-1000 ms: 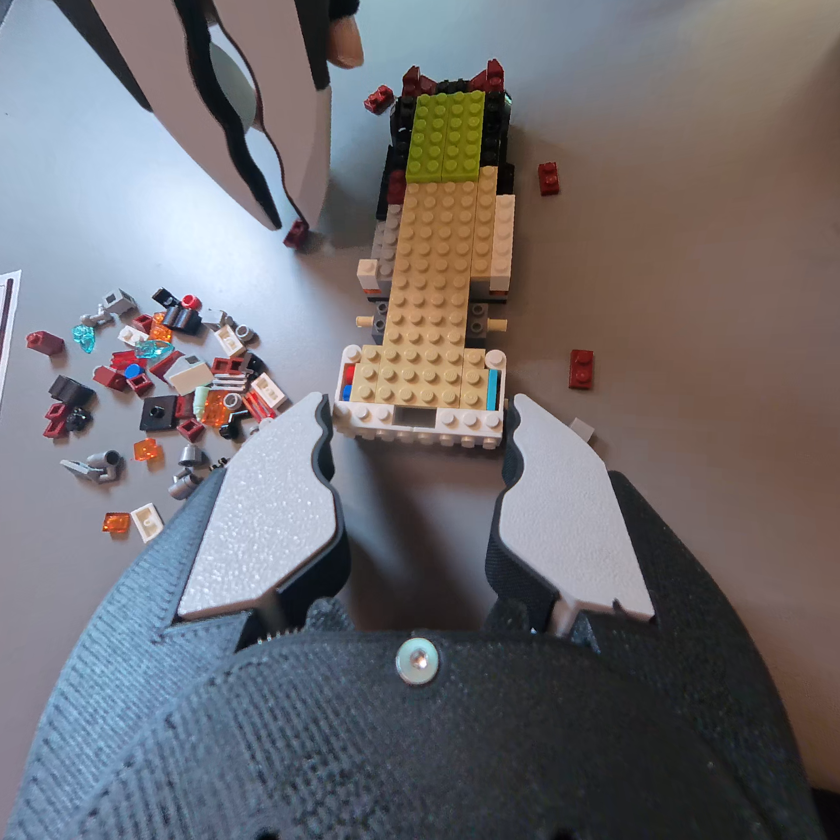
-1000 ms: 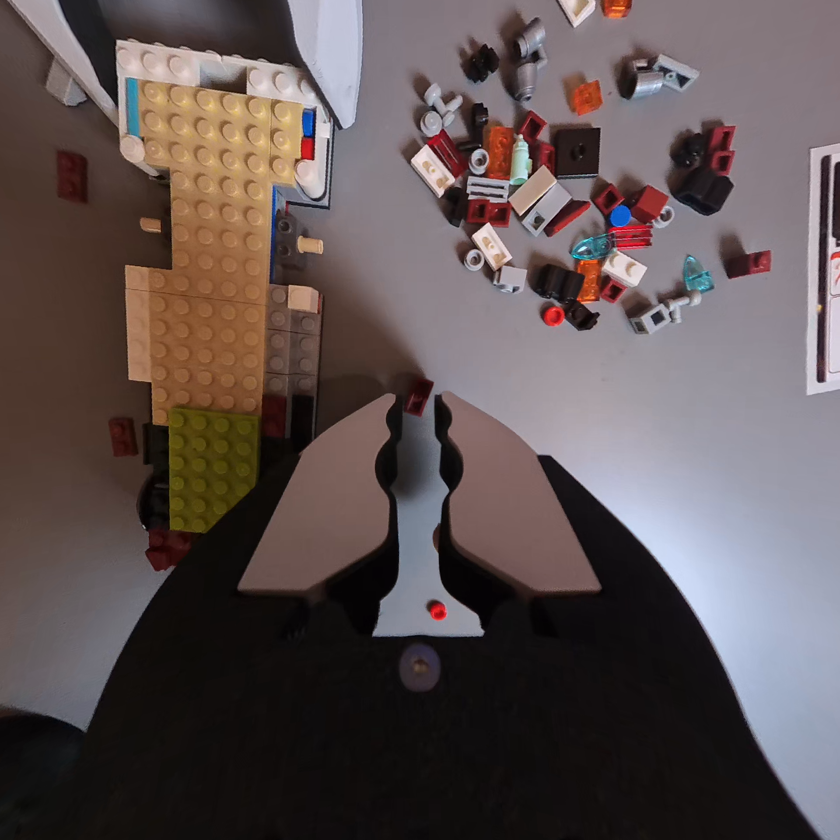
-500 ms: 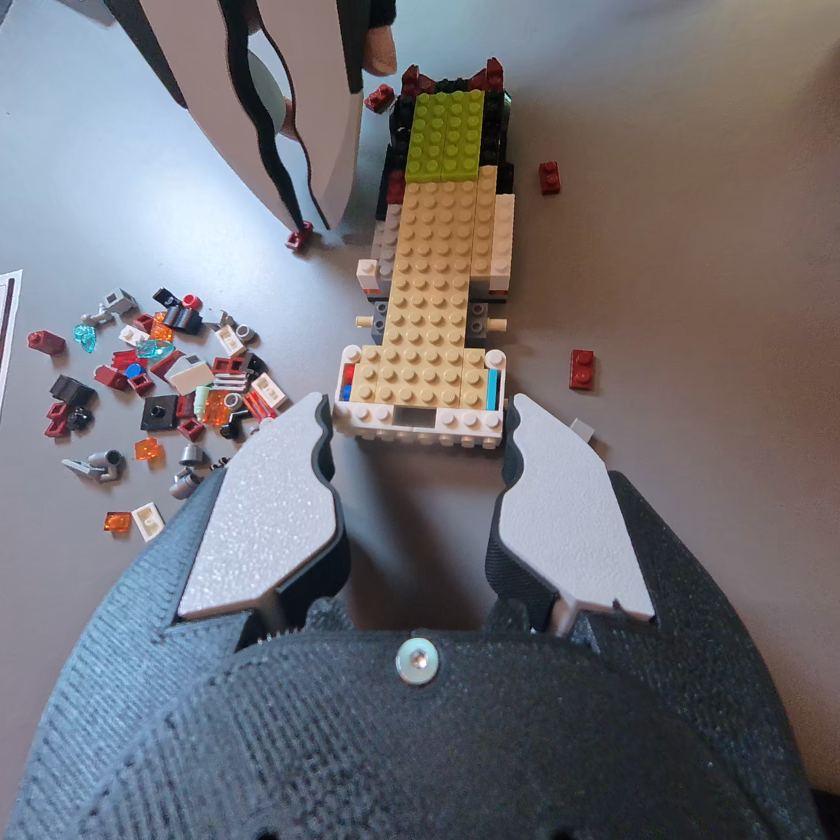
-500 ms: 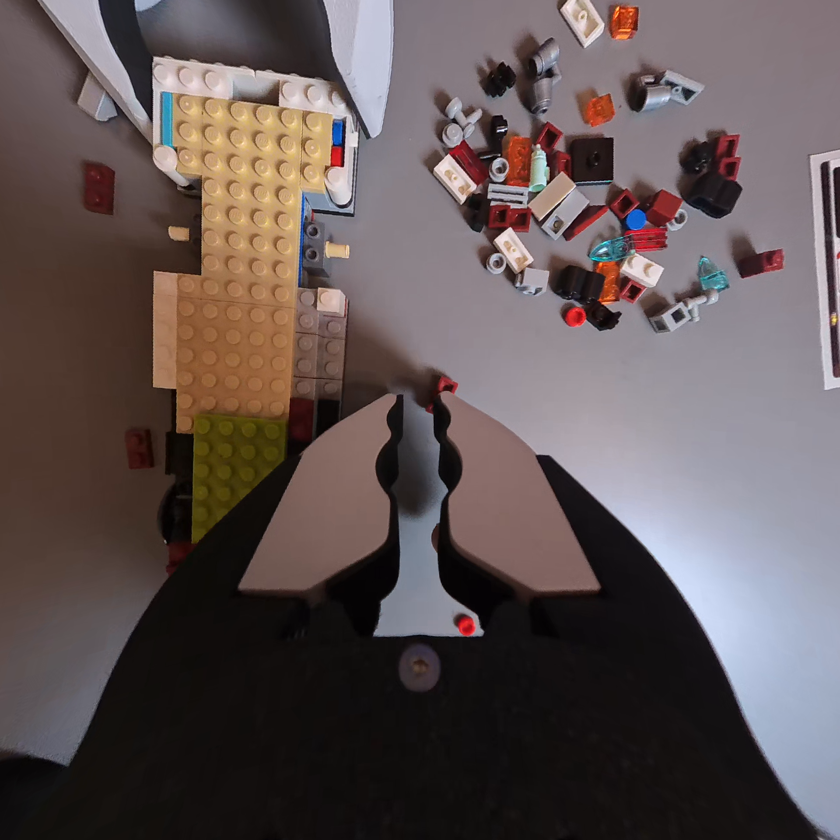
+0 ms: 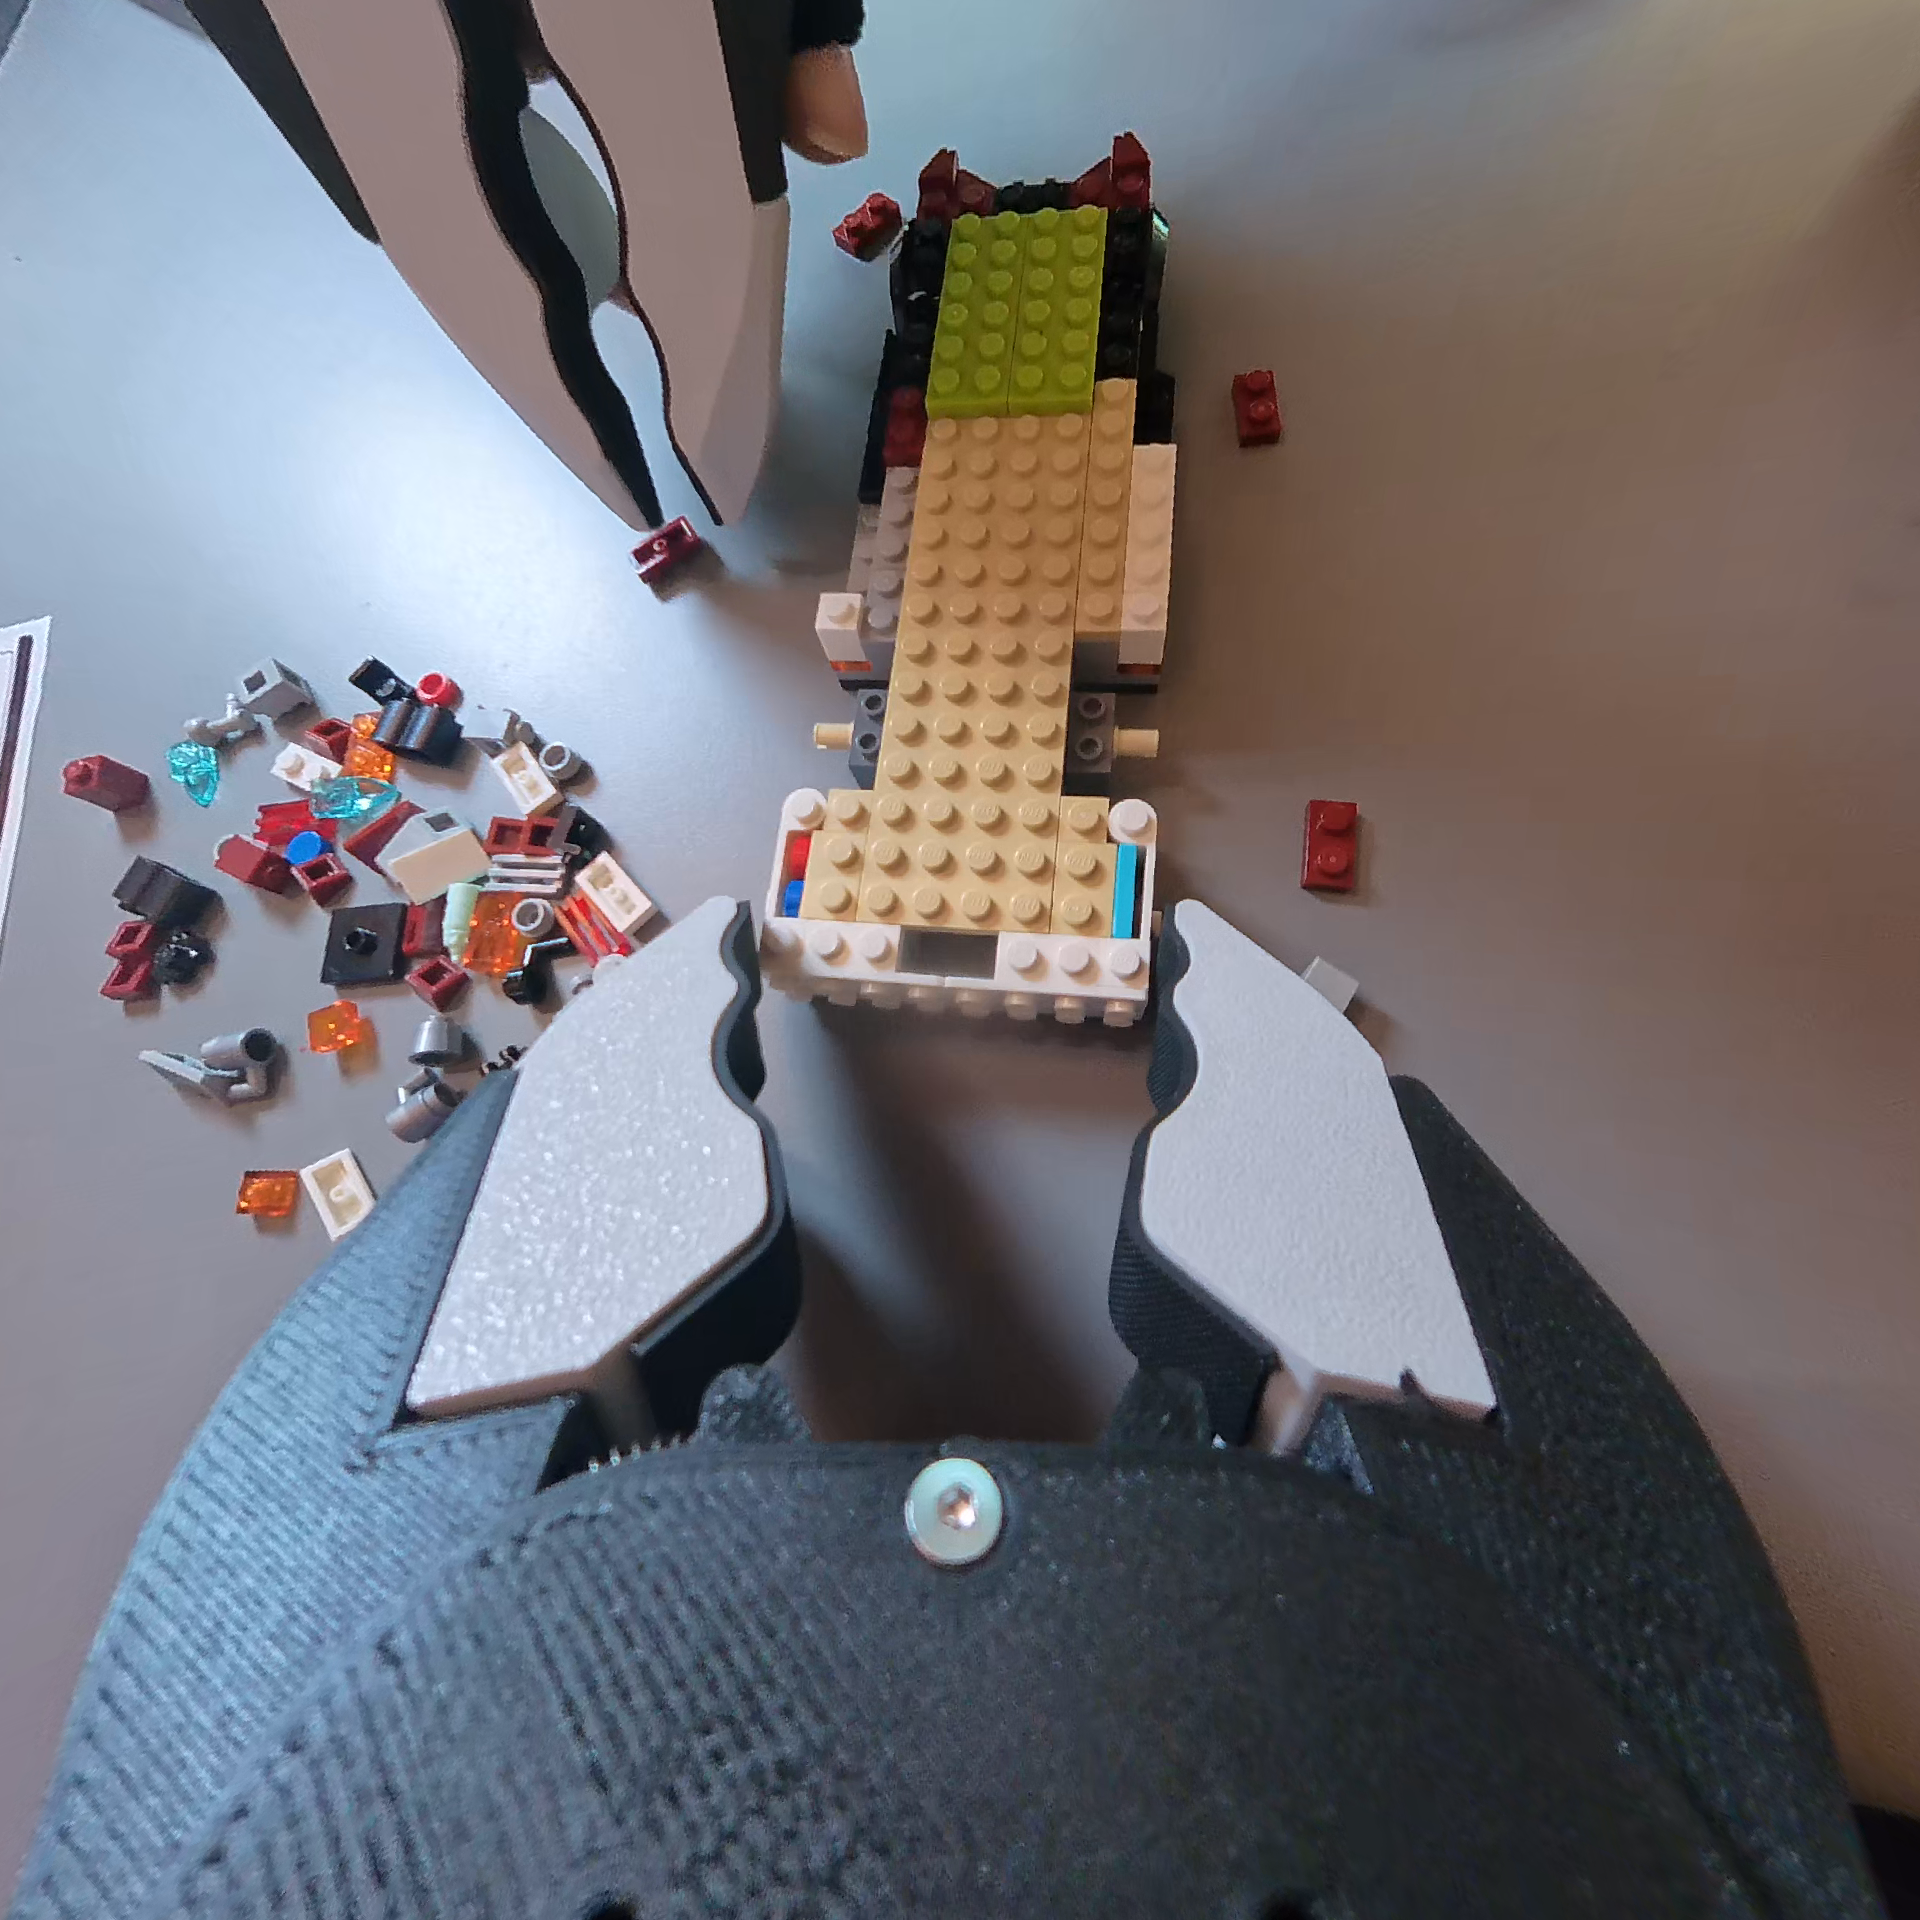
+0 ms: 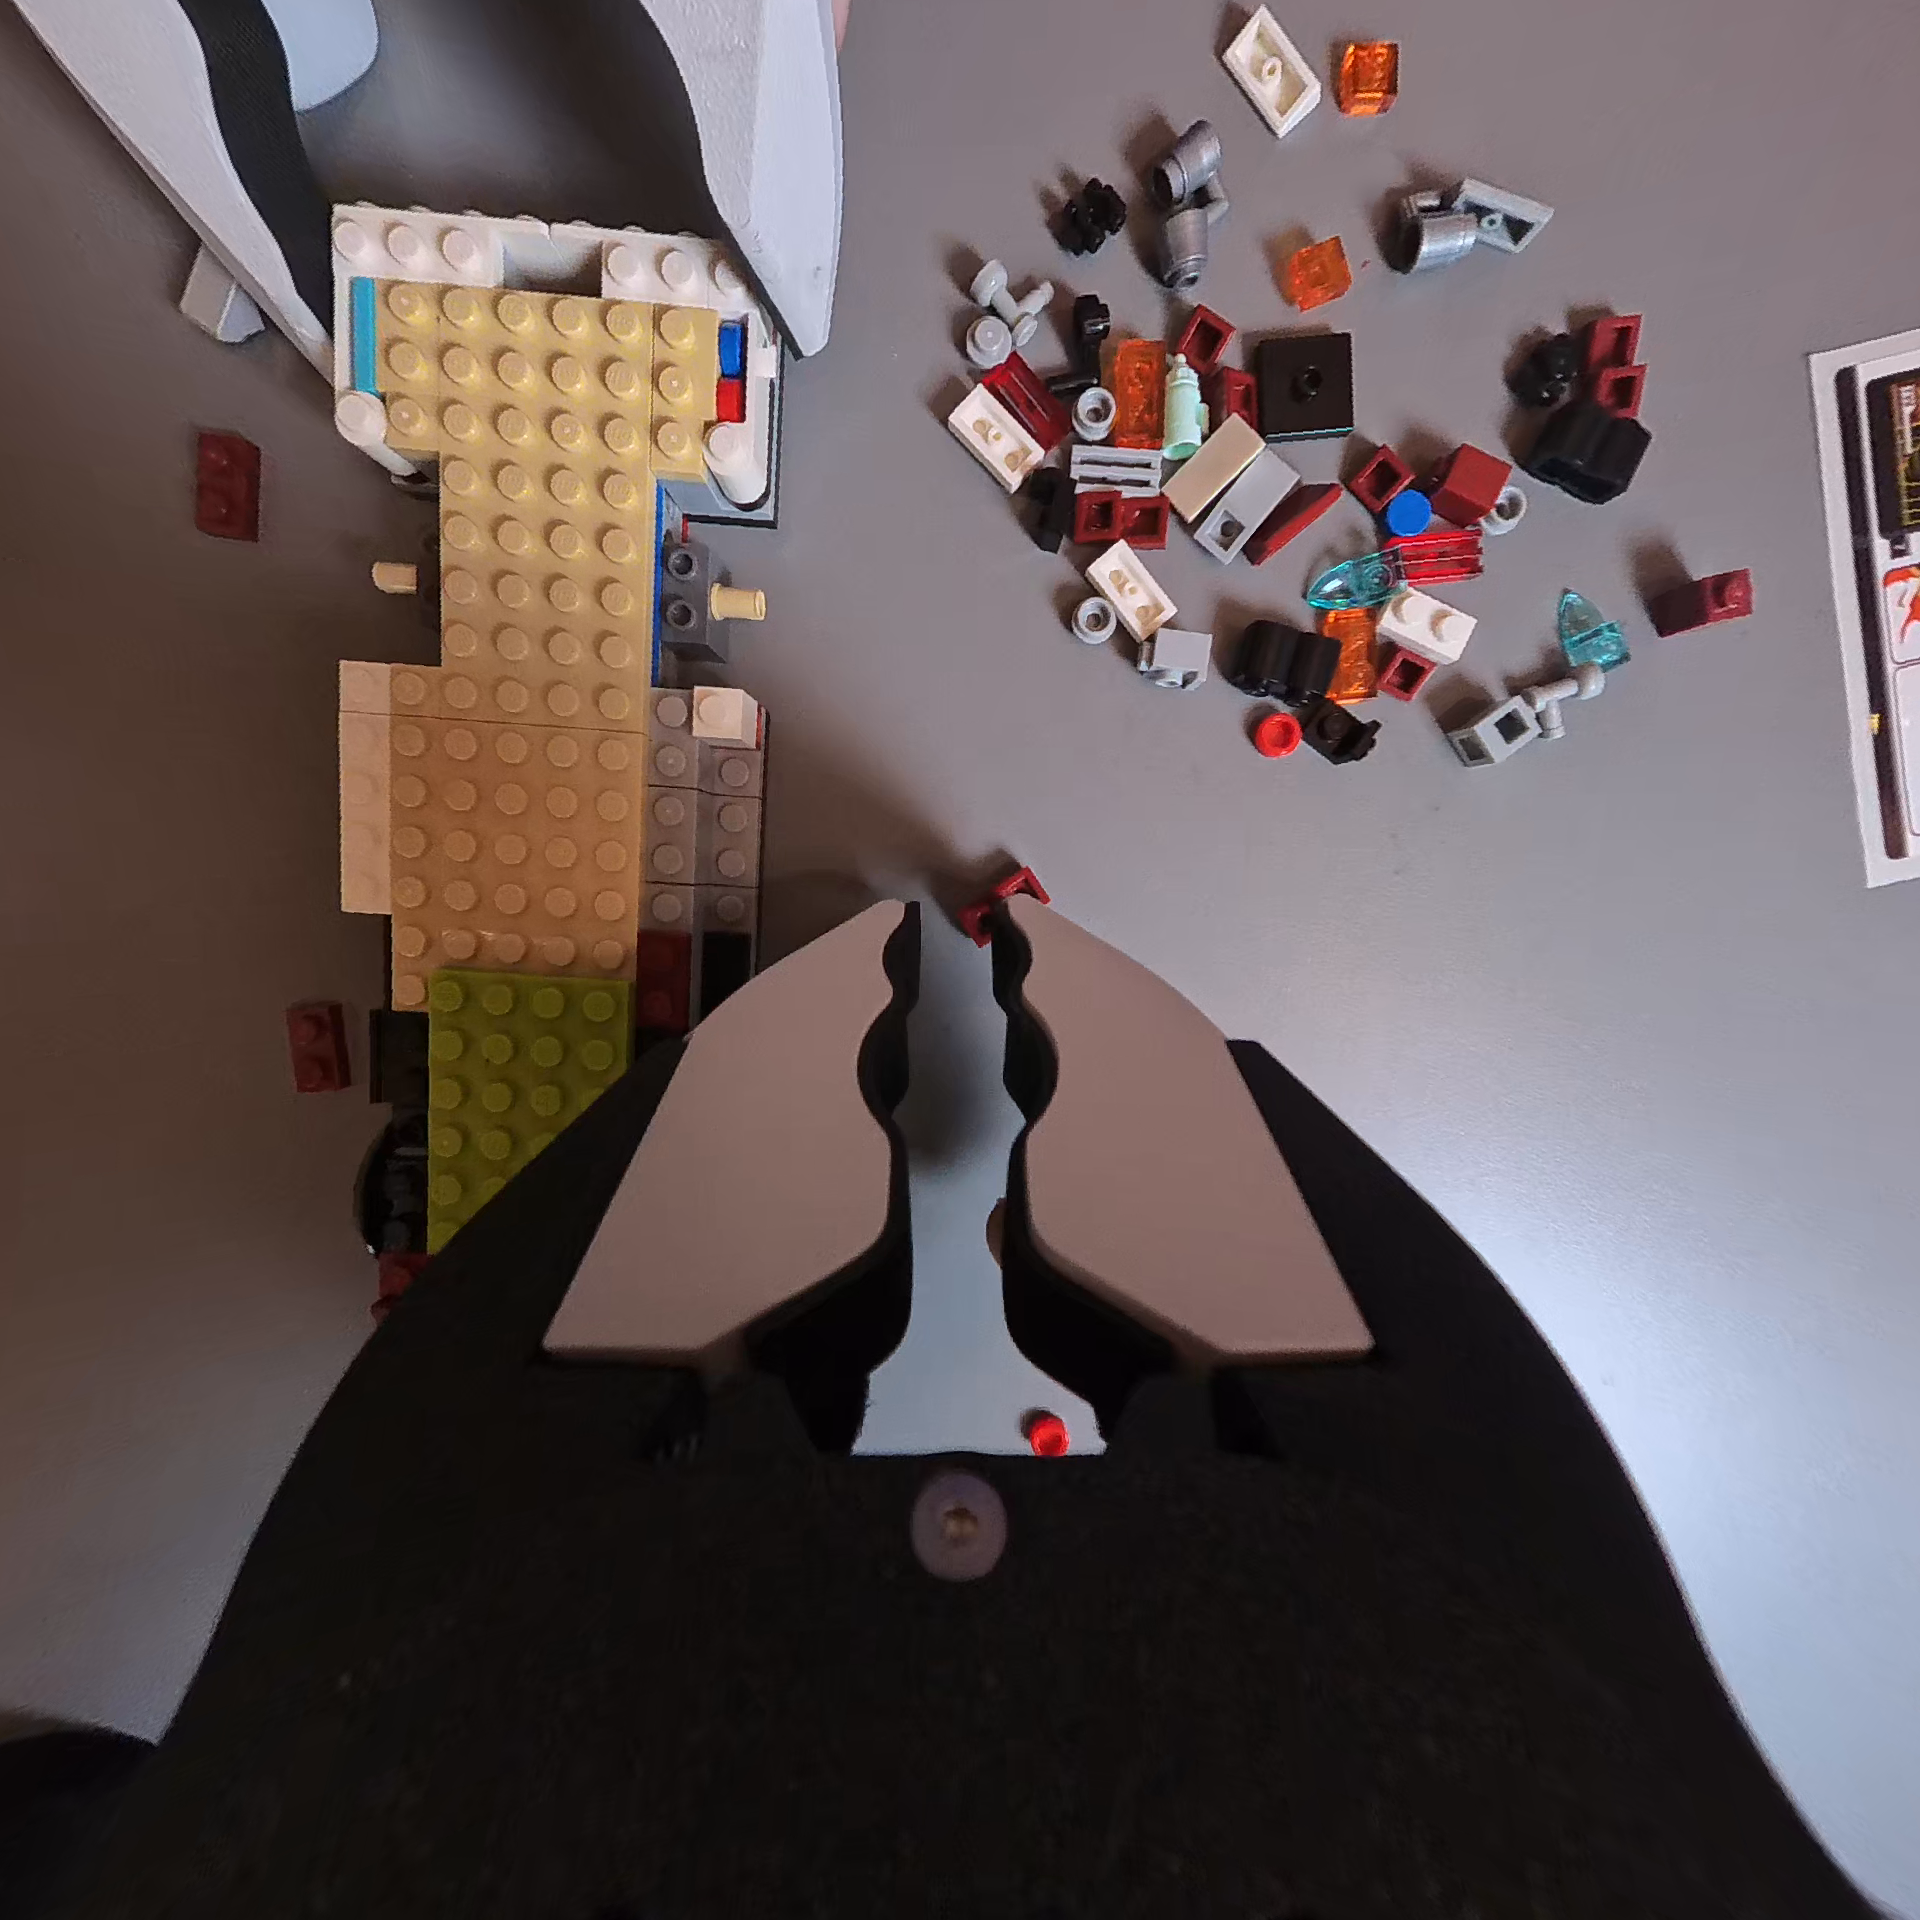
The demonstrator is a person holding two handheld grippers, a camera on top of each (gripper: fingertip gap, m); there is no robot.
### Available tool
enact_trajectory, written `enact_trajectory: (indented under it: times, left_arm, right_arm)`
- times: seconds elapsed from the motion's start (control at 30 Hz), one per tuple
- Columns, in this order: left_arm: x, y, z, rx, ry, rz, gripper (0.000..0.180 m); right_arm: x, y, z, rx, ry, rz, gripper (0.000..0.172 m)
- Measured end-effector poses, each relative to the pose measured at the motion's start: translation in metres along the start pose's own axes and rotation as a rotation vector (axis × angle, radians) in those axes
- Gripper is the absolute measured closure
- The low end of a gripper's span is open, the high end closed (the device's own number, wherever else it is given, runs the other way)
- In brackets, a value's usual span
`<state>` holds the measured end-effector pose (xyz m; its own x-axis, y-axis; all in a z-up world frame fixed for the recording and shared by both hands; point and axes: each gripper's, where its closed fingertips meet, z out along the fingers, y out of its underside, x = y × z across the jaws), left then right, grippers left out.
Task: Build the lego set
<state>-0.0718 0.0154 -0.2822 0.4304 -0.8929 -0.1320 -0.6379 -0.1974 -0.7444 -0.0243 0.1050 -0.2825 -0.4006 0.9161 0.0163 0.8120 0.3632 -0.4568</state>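
A long brick model [image 5: 987,644] with a tan studded top, a lime end and a white end lies on the grey table [image 5: 1558,623]. My left gripper [image 5: 956,920] is spread wide, and both pads press on the sides of the model's white end. The right wrist view shows the model [image 6: 540,623] with those fingers [image 6: 769,156] flanking it. My right gripper [image 6: 961,914] stands just left of the model, jaws a narrow slit apart with nothing between them. A small dark red piece [image 6: 1023,891] lies on the table against its right fingertip. The left wrist view shows that piece [image 5: 665,545] just below the right gripper's tips [image 5: 686,509].
A pile of small loose pieces [image 5: 416,862] lies left of the model; it also shows in the right wrist view [image 6: 1299,468]. Dark red plates [image 5: 1330,844] [image 5: 1255,407] and a grey piece [image 5: 1330,982] lie on the other side. A printed sheet [image 6: 1870,603] lies beyond the pile. The gap from one gripper's tips to the other's is roughly 11 centimeters.
The right gripper has drifted a little. The dark red piece, between its fingertips a second ago, now lies outside them by the right fingertip. The left gripper and model have not moved.
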Motion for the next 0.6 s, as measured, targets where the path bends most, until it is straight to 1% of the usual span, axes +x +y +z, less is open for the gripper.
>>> enact_trajectory:
  times: [0.3, 0.4, 0.47, 0.53, 0.6]
  left_arm:
    - [0.001, 0.0, -0.001, 0.011, 0.019, -0.004, 0.106]
    - [-0.002, -0.01, -0.009, 0.081, 0.043, -0.059, 0.105]
    - [-0.009, -0.018, -0.016, 0.137, 0.036, -0.098, 0.107]
    - [-0.015, -0.026, -0.021, 0.182, 0.016, -0.123, 0.113]
    - [-0.019, -0.038, -0.023, 0.229, 0.003, -0.152, 0.123]
  right_arm:
    - [0.007, 0.004, 0.004, -0.005, 0.038, -0.008, 0.156]
    - [0.007, 0.002, 0.007, 0.02, 0.034, 0.0, 0.162]
    - [0.006, 0.001, 0.007, 0.032, 0.023, 0.006, 0.163]
    - [-0.002, -0.009, 0.001, 0.111, -0.027, 0.038, 0.163]
    - [-0.011, -0.026, -0.011, 0.229, -0.072, 0.061, 0.163]
